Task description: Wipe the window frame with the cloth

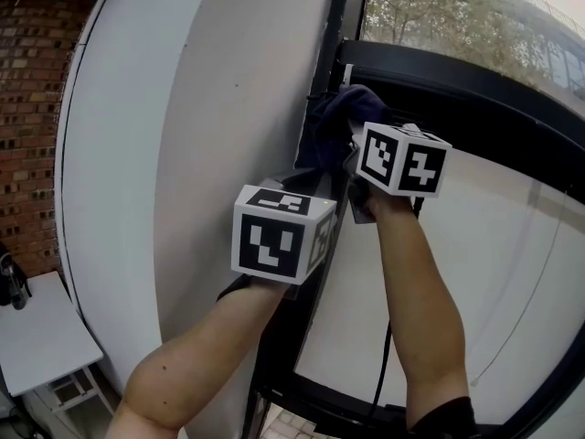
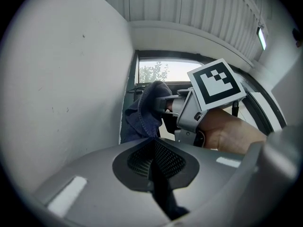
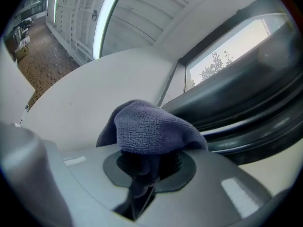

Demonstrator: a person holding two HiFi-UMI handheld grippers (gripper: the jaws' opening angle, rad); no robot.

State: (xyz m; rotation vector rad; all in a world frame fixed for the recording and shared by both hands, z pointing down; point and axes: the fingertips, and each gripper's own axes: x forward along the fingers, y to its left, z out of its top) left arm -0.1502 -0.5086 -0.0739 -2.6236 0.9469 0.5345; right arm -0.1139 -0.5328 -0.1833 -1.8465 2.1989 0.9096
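Cloth point(image 1: 334, 126), dark blue. Head view: bunched high at the left upright of the window frame point(image 1: 439, 90), where it meets the upper rail. Right tongs point(image 1: 358, 154) push the bunch against the frame. Left tongs point(image 1: 309, 186) sit just below, at the hanging tail. White wall point(image 1: 210, 108) runs close along the frame's left side, so there is little room there. Dark cable point(image 1: 384, 355) hangs down past the right forearm. White bench point(image 1: 37, 337) and brick wall point(image 1: 37, 108) lie well off to the left.

Left gripper view: left tongs point(image 2: 154, 148) are closed, with a dark strip of cloth point(image 2: 144, 112) pinched in the seam. The other gripper is directly ahead and very near.

Right gripper view: right tongs point(image 3: 147, 167) are clamped on the cloth point(image 3: 151, 126), which bulges over them and touches the dark frame point(image 3: 246, 108). Ceiling light point(image 3: 106, 18) shows behind.

Progress, as a judgement: wiping is under way at the upper left corner. No clean or dirty line shows, so the share done cannot be told. The lower rail and right side look yet to be reached. The crowded grippers and the cable are the likely hindrances.
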